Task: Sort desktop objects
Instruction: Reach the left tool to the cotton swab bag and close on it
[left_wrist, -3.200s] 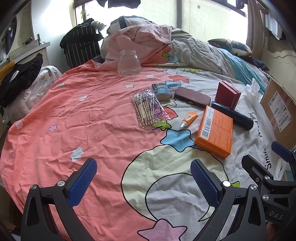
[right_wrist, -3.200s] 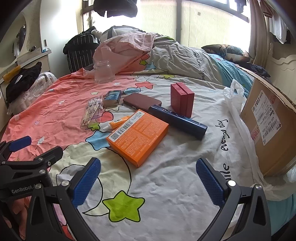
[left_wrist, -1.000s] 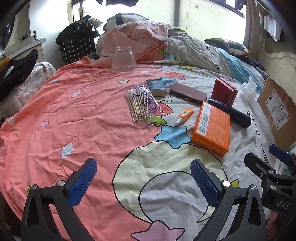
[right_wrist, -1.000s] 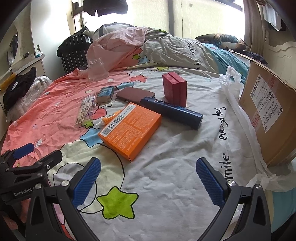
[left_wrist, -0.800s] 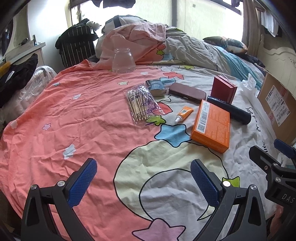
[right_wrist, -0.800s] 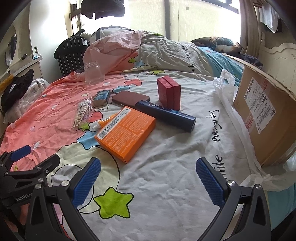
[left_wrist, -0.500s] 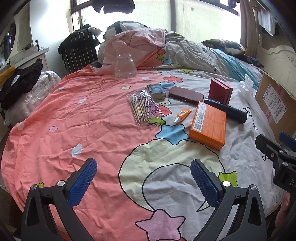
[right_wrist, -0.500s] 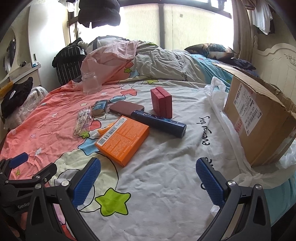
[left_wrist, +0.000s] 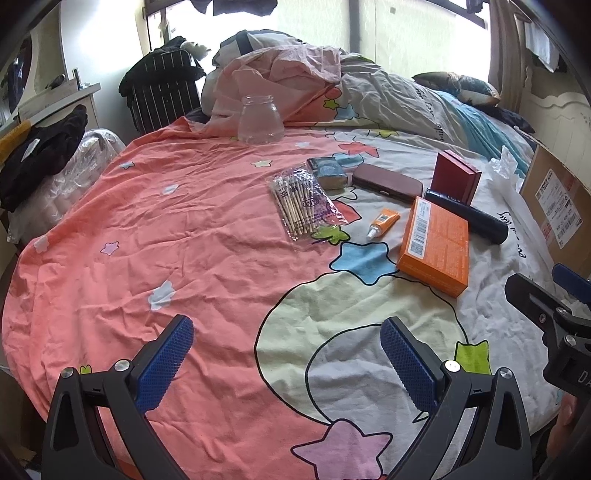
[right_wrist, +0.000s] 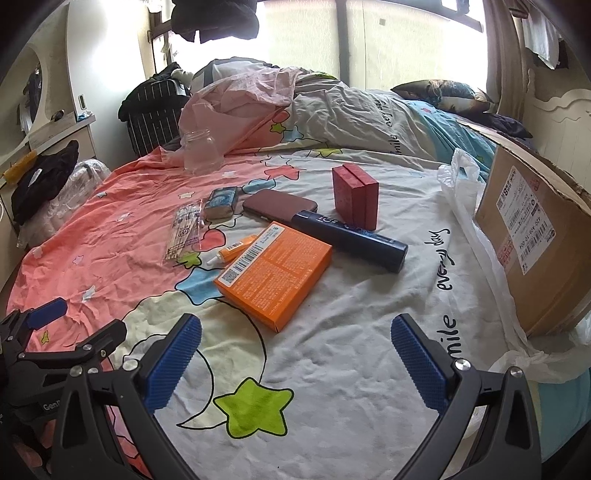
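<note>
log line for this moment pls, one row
stage: pre-grasp | left gripper: open, empty | right gripper: open, empty | nearest: orange box on bed | nothing sorted yet

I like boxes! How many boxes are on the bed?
3: orange box lying flat in front, red box standing behind the dark tube, cardboard box at the right edge. More may be hidden.

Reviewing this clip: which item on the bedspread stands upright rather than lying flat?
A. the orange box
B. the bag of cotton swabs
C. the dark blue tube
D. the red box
D. The red box stands on its edge behind the dark blue tube, while the orange box and the bag of cotton swabs lie flat on the sheet.
</note>
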